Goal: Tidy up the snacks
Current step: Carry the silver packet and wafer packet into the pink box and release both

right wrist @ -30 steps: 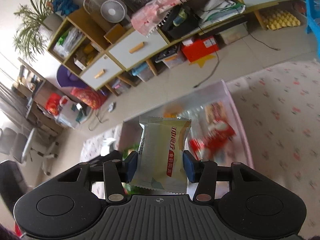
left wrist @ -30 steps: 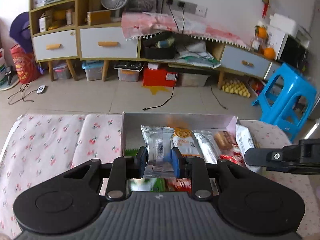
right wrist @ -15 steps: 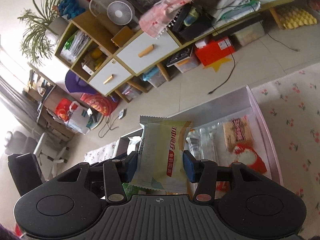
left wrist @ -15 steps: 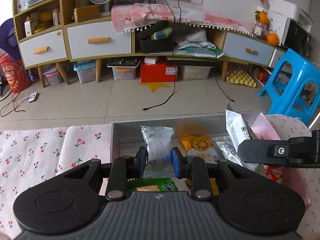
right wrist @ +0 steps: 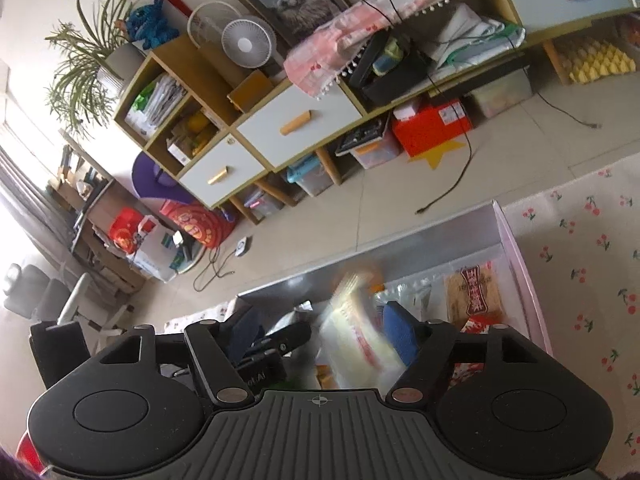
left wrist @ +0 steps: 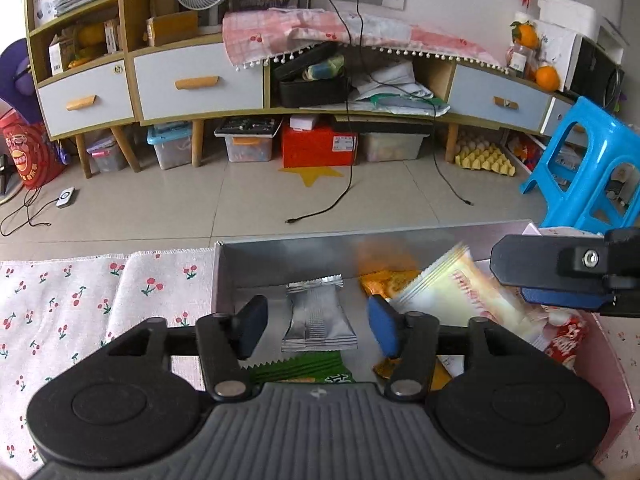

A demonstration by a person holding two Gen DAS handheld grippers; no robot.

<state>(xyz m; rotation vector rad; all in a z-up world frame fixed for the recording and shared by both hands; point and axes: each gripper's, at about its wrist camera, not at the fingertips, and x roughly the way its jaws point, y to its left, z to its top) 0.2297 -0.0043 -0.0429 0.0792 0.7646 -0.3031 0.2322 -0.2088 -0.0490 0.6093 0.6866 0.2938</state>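
A pink-walled box [left wrist: 280, 246] with a silver inside holds several snack packets. My left gripper [left wrist: 318, 326] is open above it, and a silver packet [left wrist: 318, 318] lies loose between its fingers over a green packet [left wrist: 304, 368]. My right gripper [right wrist: 320, 334] is open over the same box [right wrist: 520, 264]. A pale yellow packet with red print [right wrist: 356, 336], blurred, falls between its fingers; it also shows in the left wrist view [left wrist: 460, 292]. The right gripper's finger [left wrist: 560, 276] juts in from the right there.
The box sits on a cherry-print cloth [left wrist: 80, 300]. Beyond the table edge are tiled floor, a long sideboard [left wrist: 200, 84] with drawers, a blue plastic stool [left wrist: 584, 168] and loose cables.
Both grippers have opened. The left let go of the silver packet, which now lies in the box. The right let go of the yellow packet, which is dropping.
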